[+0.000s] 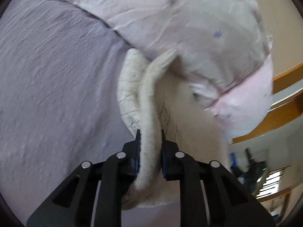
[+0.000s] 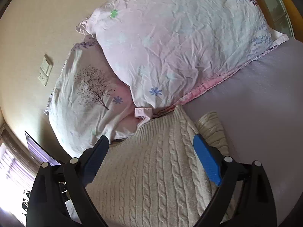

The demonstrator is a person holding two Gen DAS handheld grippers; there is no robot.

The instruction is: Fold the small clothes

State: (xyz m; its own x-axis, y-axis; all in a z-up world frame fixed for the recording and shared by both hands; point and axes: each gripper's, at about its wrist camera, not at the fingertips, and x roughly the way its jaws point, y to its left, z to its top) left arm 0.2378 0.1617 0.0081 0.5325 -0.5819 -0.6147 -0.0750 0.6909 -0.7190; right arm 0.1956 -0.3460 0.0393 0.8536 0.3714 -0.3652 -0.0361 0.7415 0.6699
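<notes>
— What's the left gripper [image 1: 150, 138] doing from where you're standing?

— It's pinching a folded edge of the cream cable-knit sweater [image 1: 149, 113], its two black fingers pressed in on the knit from both sides. The fabric is running up out of the jaws in a thick ridge toward the pillows.

— And the sweater itself?

— It's lying on the lilac bedsheet [image 1: 47, 85], its ribbed hem [image 2: 161, 122] reaching right up to the floral pillow [image 2: 170, 47]. A second pillow with a tree print [image 2: 89, 92] is sitting just beside that one, partly tucked beneath it.

— The right gripper [image 2: 151, 143]?

— It's hovering over the sweater [image 2: 151, 179] with its fingers spread wide, blue pads [image 2: 206, 162] showing, gripping nothing. The cable pattern is filling the gap between them, and one ribbed cuff [image 2: 212, 128] is poking out just beyond the right-hand finger.

— Anything else?

— A wall switch plate [image 2: 45, 71] is showing past the pillows, and a wooden bed frame [image 1: 284, 117] at the side.
</notes>
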